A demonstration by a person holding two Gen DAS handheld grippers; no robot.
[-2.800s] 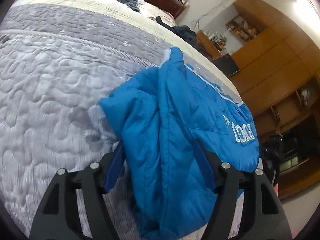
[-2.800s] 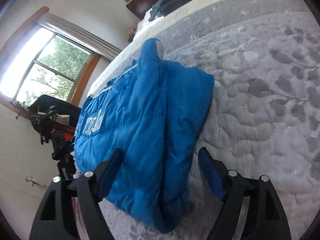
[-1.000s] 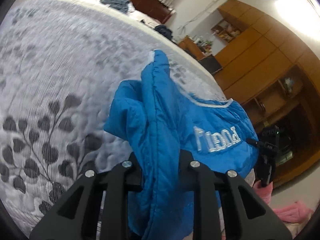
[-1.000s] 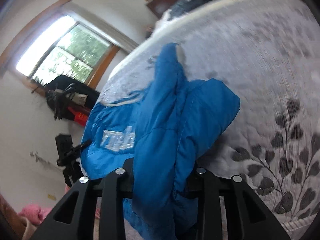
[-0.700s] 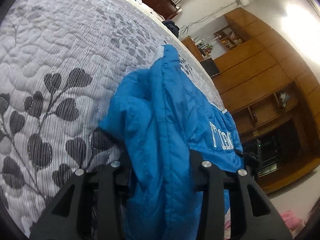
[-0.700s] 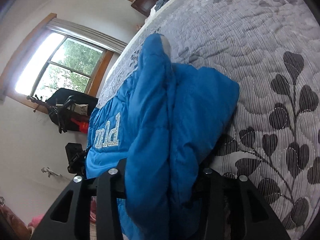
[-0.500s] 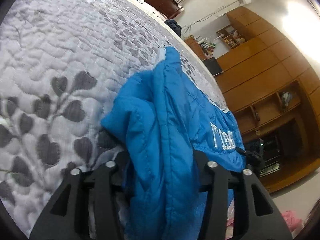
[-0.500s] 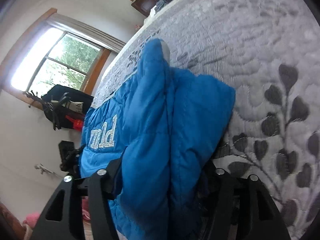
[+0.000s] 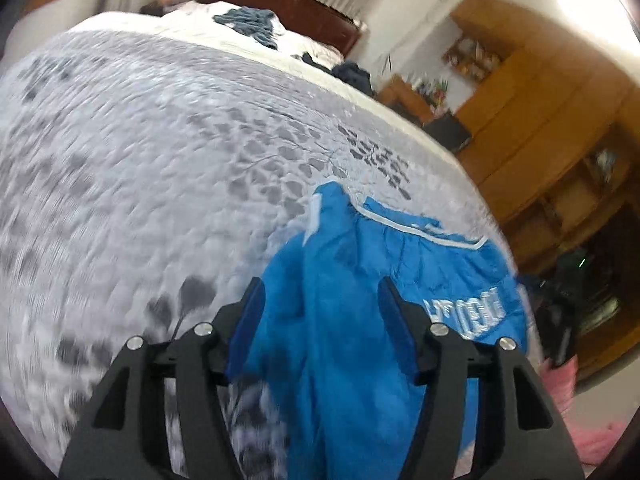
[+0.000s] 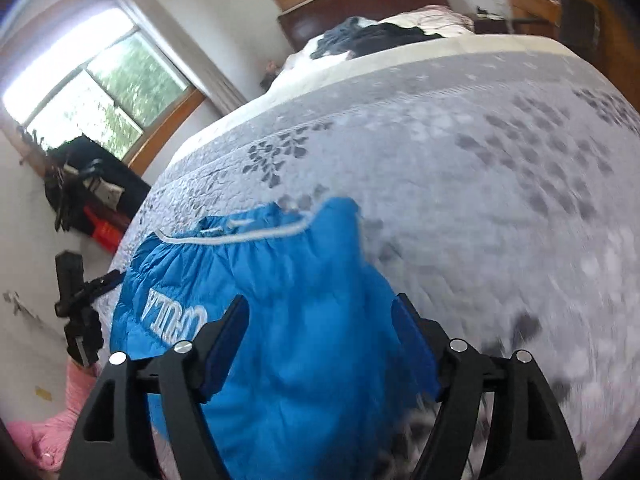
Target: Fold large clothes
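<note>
Bed (image 9: pixel 140 152), covered by grey-white quilted bedspread (image 10: pixel 500 184) with dark leaf print (blurred in both views). Blue padded jacket (image 9: pixel 344 320) lies folded on it near the near edge, white lettering showing. Far end, by the dark wooden headboard (image 9: pixel 288 4): crumpled blue-grey garment (image 9: pixel 248 26) and dark clothes (image 10: pixel 380 38) on pale bedding.

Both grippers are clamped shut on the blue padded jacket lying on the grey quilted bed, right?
Not quite. The left gripper and right gripper are both open, jaws spread either side of the blue padded jacket, as both wrist views show. It does lie on the grey quilted bed.
</note>
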